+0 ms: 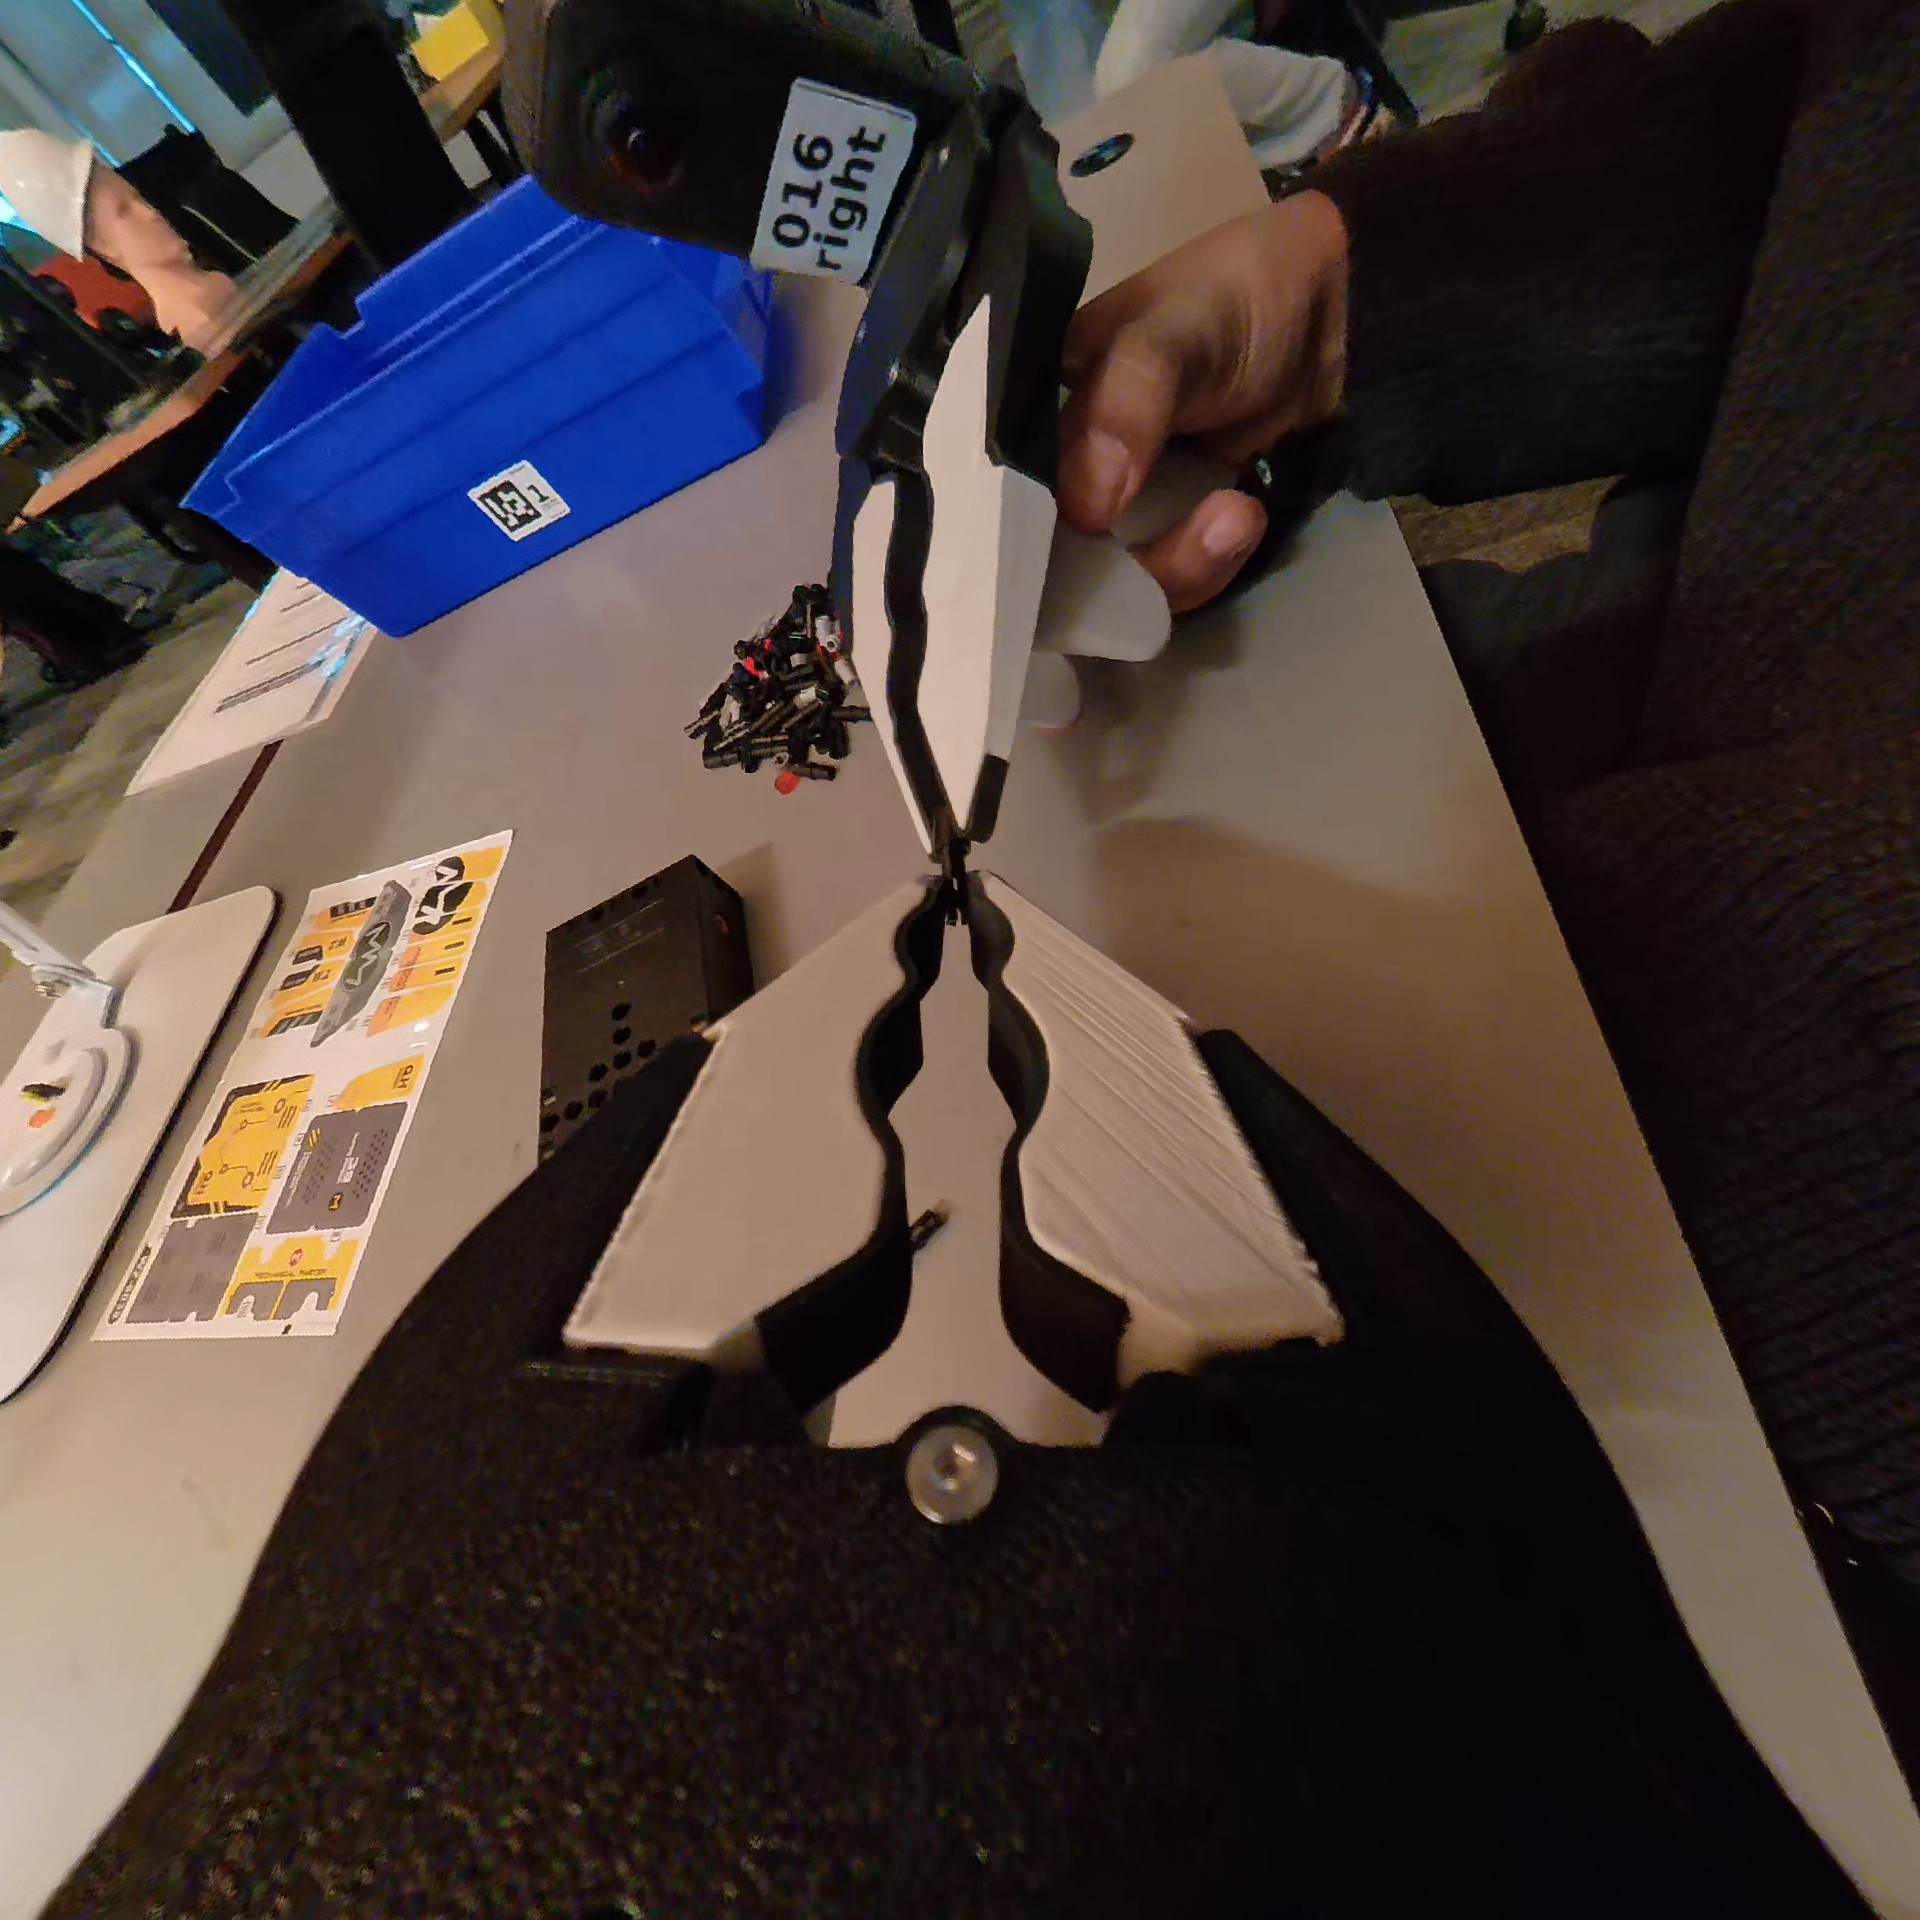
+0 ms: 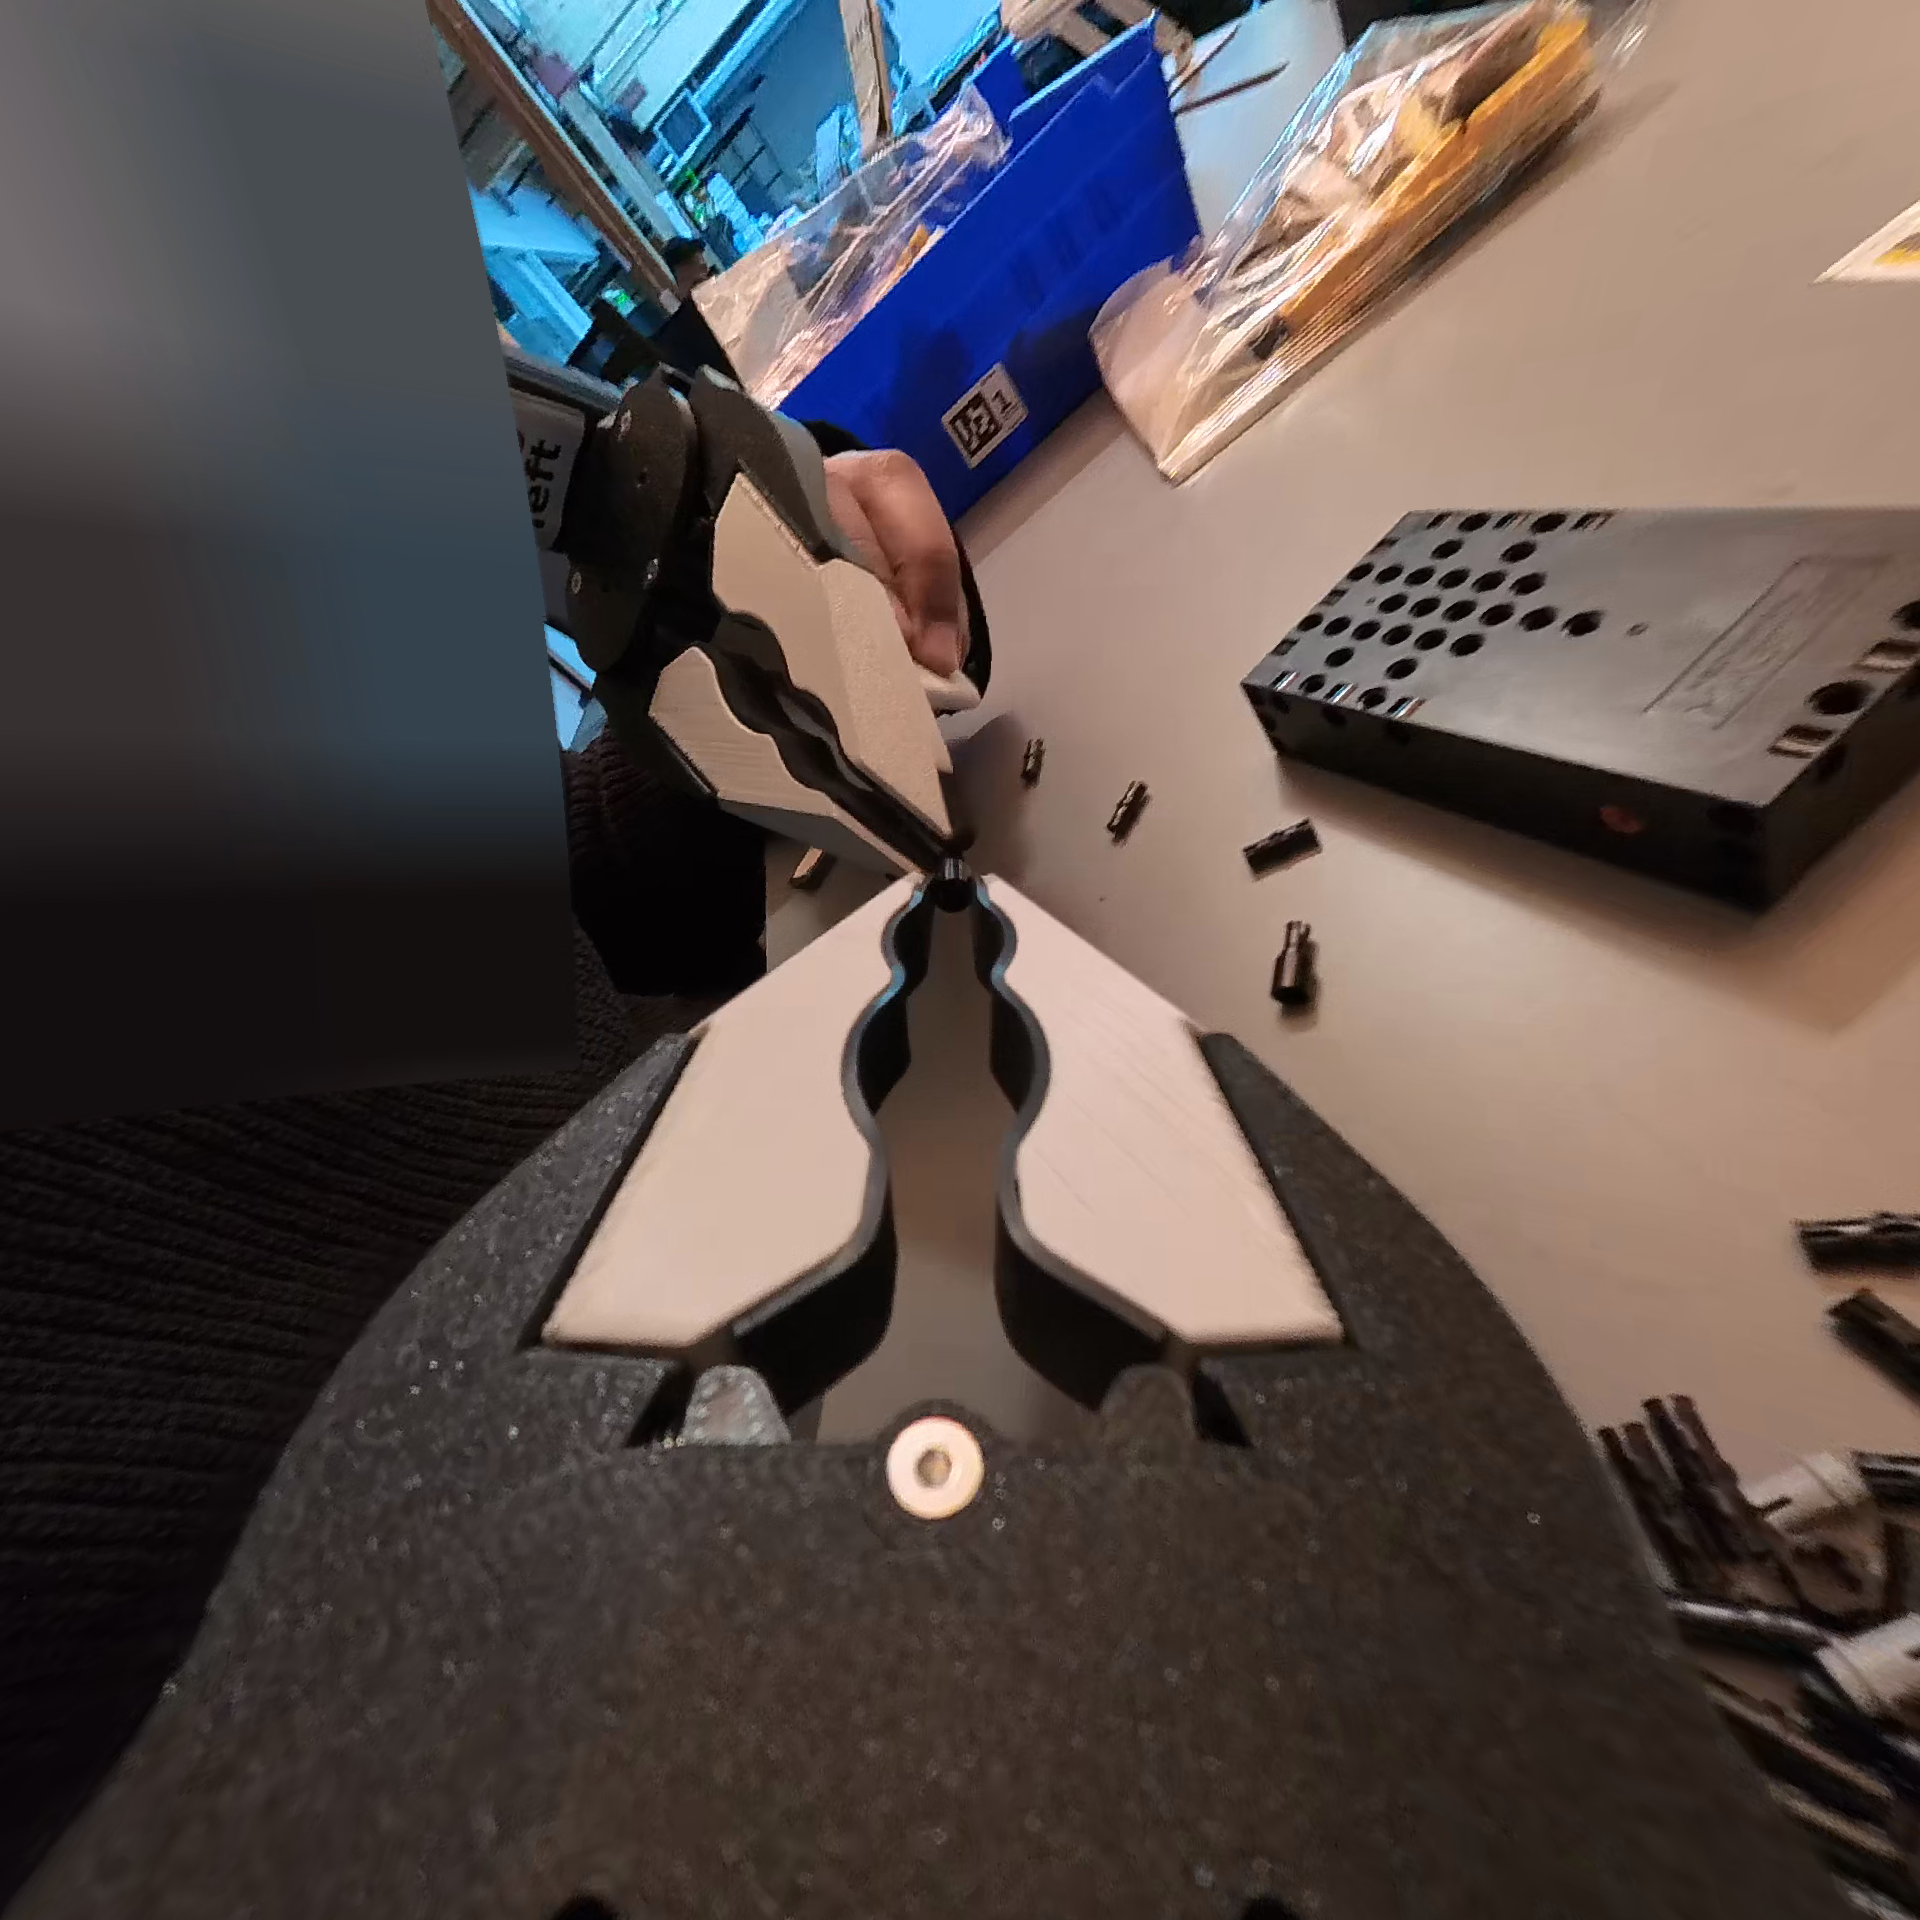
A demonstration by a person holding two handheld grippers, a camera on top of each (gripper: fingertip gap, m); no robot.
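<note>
— Where had things got to when you looked over?

— Both tools were raised above the grey table (image 1: 1299, 935), tip to tip. The left gripper (image 1: 951, 883) had its white fingers drawn together on a small black plastic peg (image 2: 951, 896), and the right gripper (image 2: 948, 885) met it from twelve o'clock in the left wrist view, also closed in on that same tiny piece. Whether one peg or two pegs being joined, I couldn't tell; it was too small.

— And the rest of the parts?

— A heap of small black, red and white connector pins (image 1: 779, 691) lay at about eleven o'clock from the tips, untouched as far as I could judge. A flat black perforated block (image 2: 1600, 696) sat at two o'clock in the right wrist view, its holes looking empty, with a few loose black pegs (image 2: 1283, 842) scattered near it. A blue plastic bin (image 1: 488, 416) stood farther back, and a yellow-and-grey sticker sheet (image 1: 312, 1091) lay at nine o'clock.

— So, early days?

— I'd judge so: most of the pile seemed unhandled.
</note>
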